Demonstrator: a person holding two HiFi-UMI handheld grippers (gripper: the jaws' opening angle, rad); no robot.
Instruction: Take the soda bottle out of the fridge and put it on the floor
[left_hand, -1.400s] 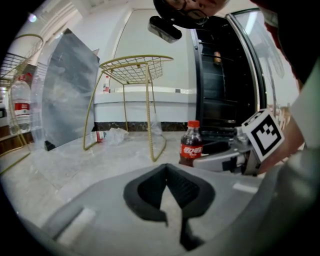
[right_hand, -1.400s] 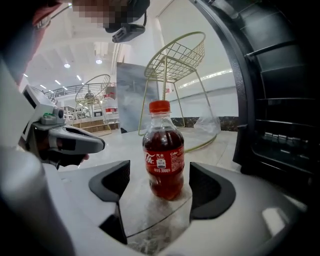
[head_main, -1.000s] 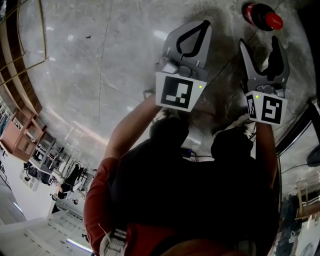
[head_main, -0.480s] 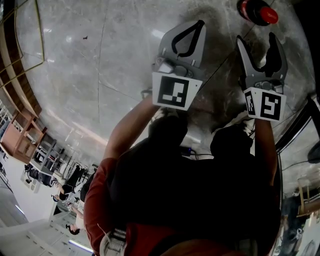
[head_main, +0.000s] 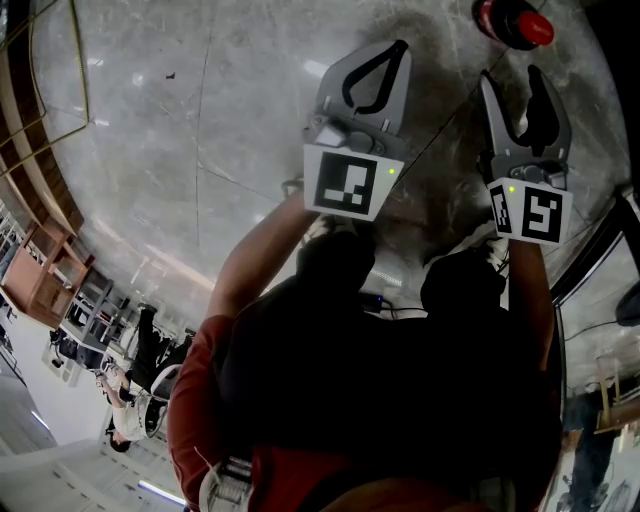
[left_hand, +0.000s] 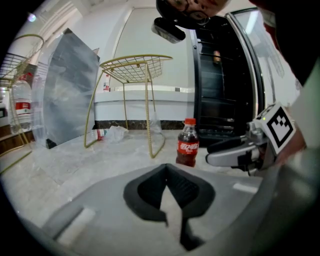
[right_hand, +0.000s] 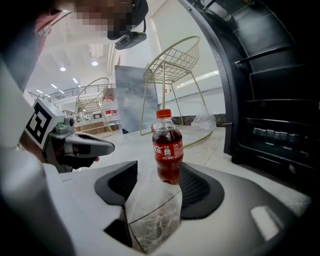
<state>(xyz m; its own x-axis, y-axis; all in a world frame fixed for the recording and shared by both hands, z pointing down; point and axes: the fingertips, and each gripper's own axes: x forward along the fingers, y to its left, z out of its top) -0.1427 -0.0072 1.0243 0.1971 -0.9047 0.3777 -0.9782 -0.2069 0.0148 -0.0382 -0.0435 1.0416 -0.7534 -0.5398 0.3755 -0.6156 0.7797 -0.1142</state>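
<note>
The soda bottle (right_hand: 167, 147) stands upright on the floor (head_main: 200, 120) before the open fridge (right_hand: 270, 100), the task apparently done. The right gripper (head_main: 512, 85), jaws just narrowing but apart, grips nothing, the bottle just past its tips. The left gripper (head_main: 385, 50) is closed and empty.

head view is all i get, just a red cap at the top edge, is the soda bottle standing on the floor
observer: yes, the soda bottle stands upright on the floor, cap on.
operator: is the right gripper gripping it
observer: no, the fingers of the right gripper are apart and have just been closing; the bottle stands free ahead of them.
operator: fridge door
observer: the fridge is open at the bottle's right, with dark racks showing.
</note>
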